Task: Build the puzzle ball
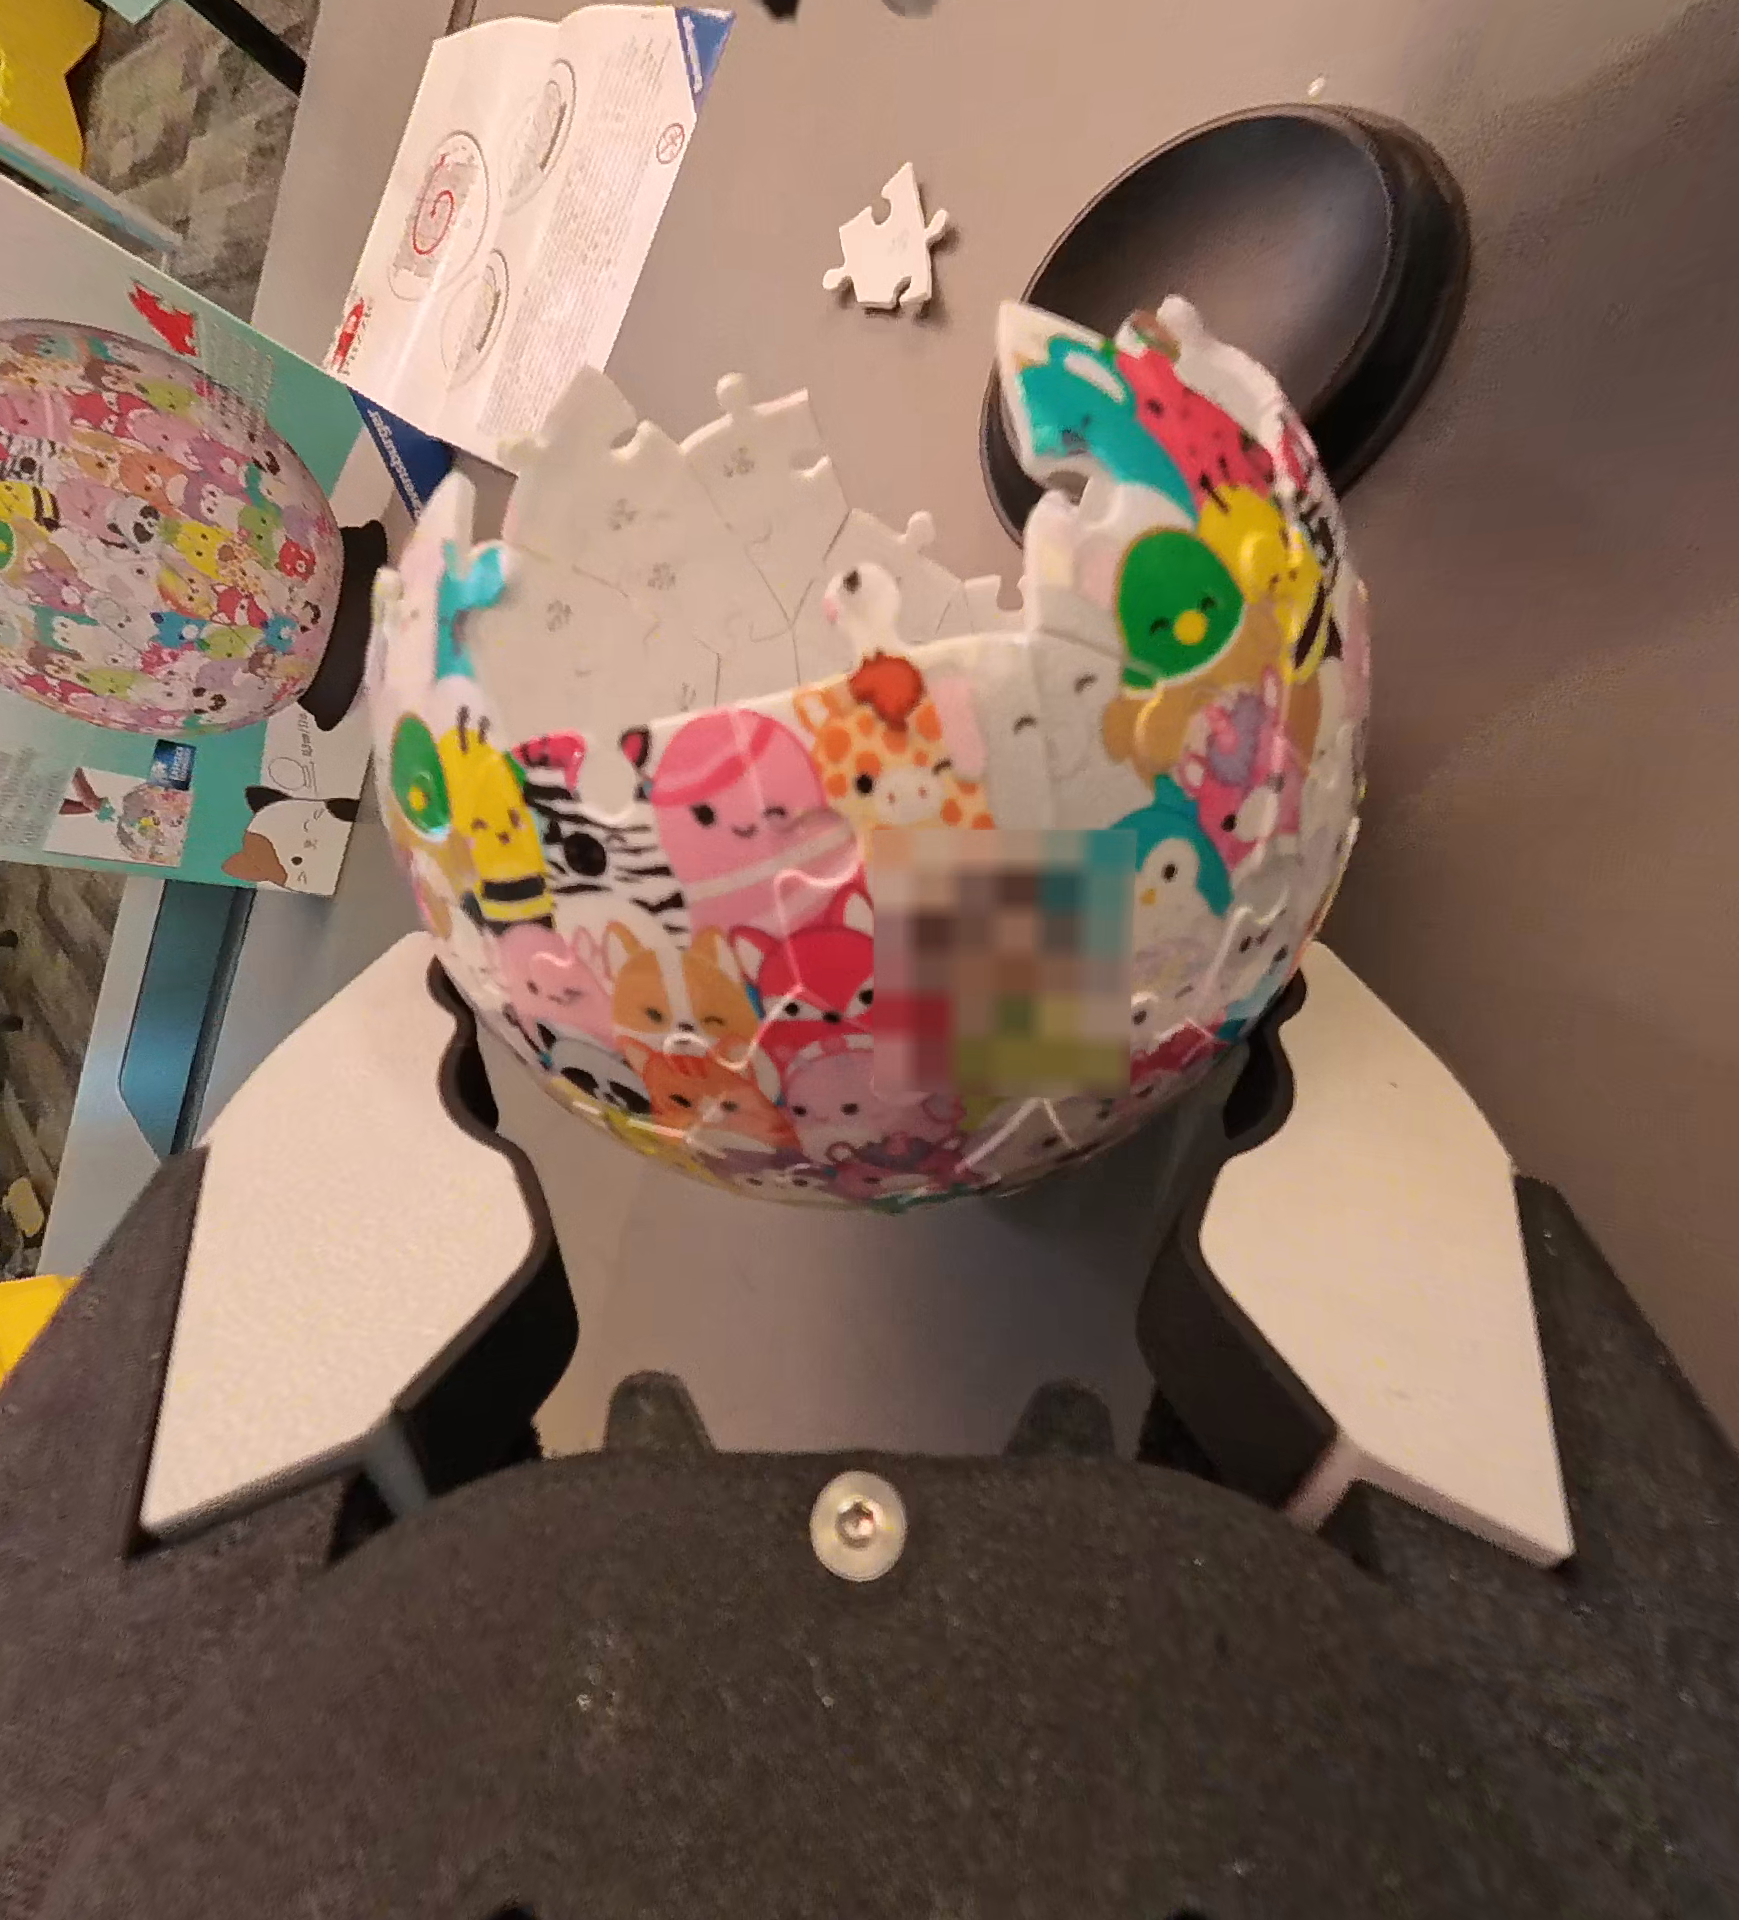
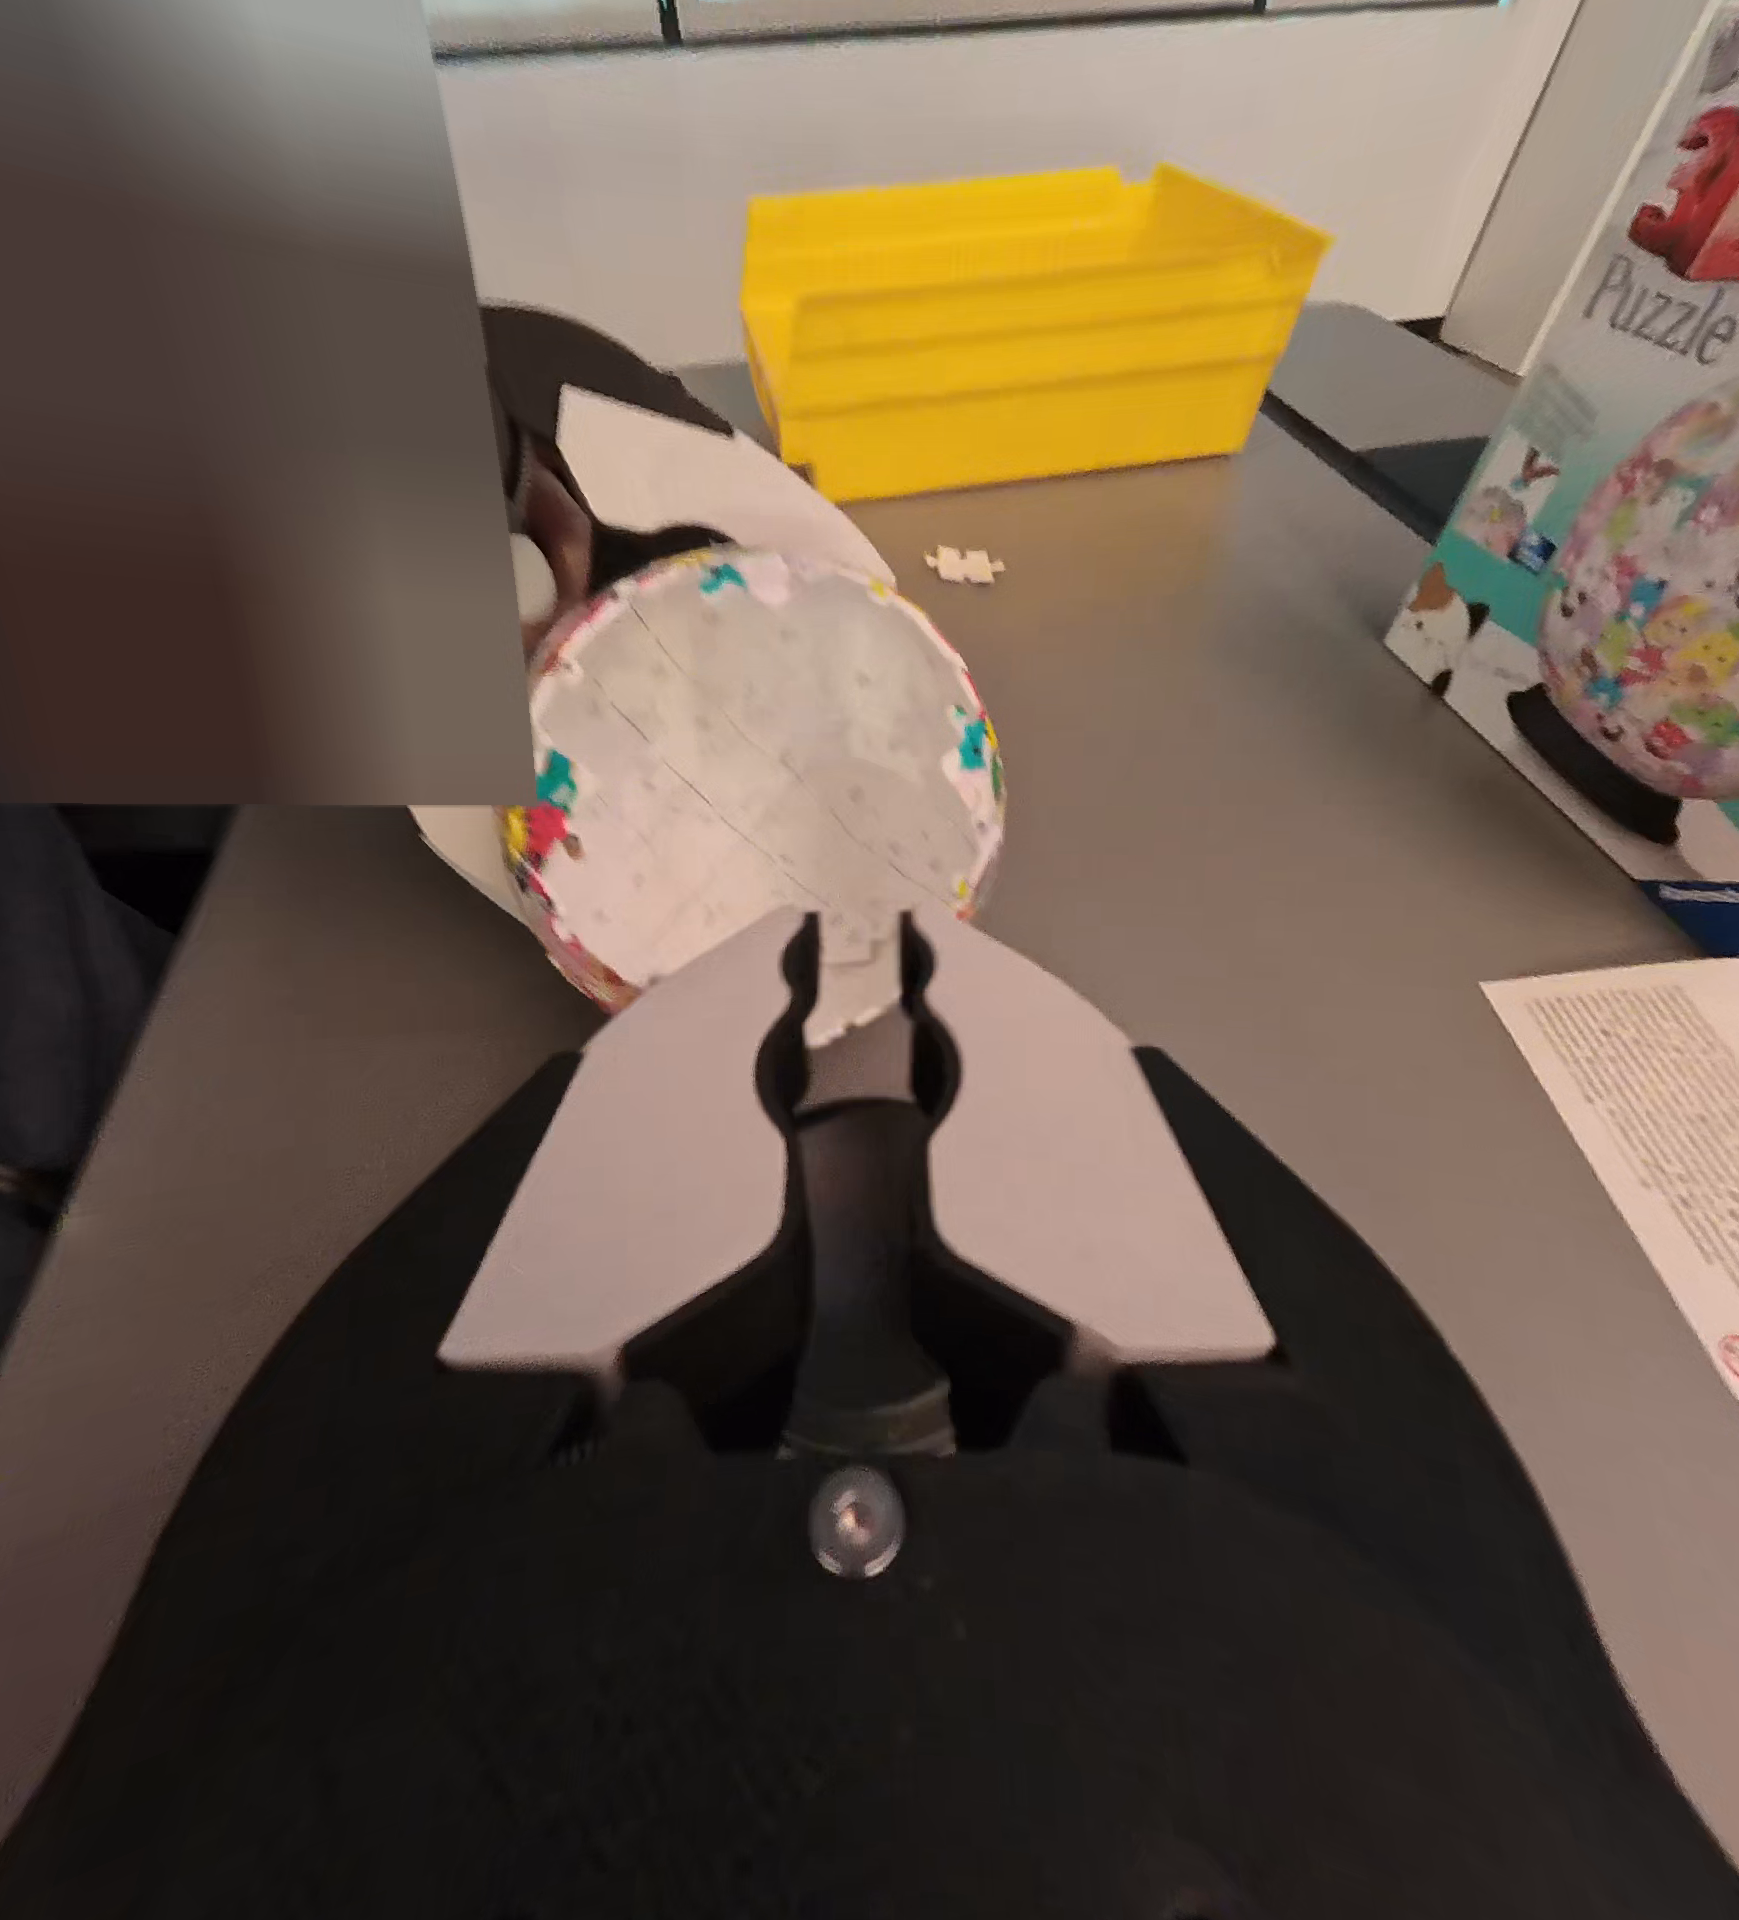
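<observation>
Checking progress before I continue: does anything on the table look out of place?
One loose puzzle piece lies white side up on the table, apart from the half-built puzzle ball in the left gripper. Nothing looks damaged.

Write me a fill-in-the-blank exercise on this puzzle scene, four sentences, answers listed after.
1. The left gripper holds the half-built puzzle ball by its ____ half.
2. The right gripper is pinching a ____ puzzle piece at the ball's rim.
3. The storage bin at the far side of the table is ____ in colour.
4. One loose piece lies white side up next to the ____ stand.

Missing words: lower; white; yellow; black
</observation>
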A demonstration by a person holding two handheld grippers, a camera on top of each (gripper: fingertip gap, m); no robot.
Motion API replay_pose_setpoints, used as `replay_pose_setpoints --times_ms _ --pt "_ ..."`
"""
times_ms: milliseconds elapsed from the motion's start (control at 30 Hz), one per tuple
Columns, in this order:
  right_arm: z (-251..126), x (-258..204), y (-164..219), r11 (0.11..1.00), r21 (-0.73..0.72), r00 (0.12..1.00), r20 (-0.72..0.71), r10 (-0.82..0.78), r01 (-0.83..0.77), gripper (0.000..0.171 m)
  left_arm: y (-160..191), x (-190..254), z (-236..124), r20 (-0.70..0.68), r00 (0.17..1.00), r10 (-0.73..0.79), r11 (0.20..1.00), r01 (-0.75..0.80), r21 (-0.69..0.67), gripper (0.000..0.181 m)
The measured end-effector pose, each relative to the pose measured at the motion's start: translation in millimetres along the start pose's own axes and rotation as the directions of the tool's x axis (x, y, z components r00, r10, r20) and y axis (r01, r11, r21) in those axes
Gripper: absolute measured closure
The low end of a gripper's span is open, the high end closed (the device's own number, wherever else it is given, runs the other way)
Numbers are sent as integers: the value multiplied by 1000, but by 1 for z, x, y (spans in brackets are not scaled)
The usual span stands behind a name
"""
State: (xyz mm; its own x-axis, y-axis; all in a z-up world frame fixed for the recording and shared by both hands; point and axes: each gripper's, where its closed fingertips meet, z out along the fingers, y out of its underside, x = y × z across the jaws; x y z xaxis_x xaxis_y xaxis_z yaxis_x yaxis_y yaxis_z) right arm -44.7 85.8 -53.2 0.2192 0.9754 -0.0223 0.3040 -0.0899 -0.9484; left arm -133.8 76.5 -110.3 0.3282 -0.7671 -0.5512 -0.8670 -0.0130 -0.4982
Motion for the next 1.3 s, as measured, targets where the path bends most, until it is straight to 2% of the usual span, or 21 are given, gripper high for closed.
replay_pose_setpoints --times_ms 33,233,367,500,700,900,1033,1167,1300 --pt "0 2 4 1000 -21 1000 -3 -20 20 148 1 0 0 -6 1000 3 1000 -3 0 44" --pt "3 -14 34 972 -187 981 154 -116 144 134 8 -2 -2 -37 998 44 999 -44 -9 44" --pt "12 -26 47 919 -246 938 236 -252 309 125 15 -5 -8 -64 997 38 999 -39 -5 44" --pt "26 -34 45 859 -224 877 262 -403 461 118 22 -9 -17 -92 995 44 999 -44 5 44" --pt "50 -46 48 711 -211 732 338 -591 671 107 37 -19 -22 -164 980 111 993 -114 -10 44" --pt "71 -41 37 592 -129 597 334 -729 795 97 41 -24 -19 -274 951 145 989 -147 13 44" --pt "82 -43 39 531 -82 520 377 -767 843 91 39 -25 -16 -324 930 174 984 -176 22 44" --pt "90 -48 47 501 -89 481 464 -744 861 76 36 -27 -12 -347 909 230 971 -238 19 44" --pt "94 -53 54 471 -86 437 545 -715 878 69 32 -28 -8 -370 894 253 965 -263 24 45"
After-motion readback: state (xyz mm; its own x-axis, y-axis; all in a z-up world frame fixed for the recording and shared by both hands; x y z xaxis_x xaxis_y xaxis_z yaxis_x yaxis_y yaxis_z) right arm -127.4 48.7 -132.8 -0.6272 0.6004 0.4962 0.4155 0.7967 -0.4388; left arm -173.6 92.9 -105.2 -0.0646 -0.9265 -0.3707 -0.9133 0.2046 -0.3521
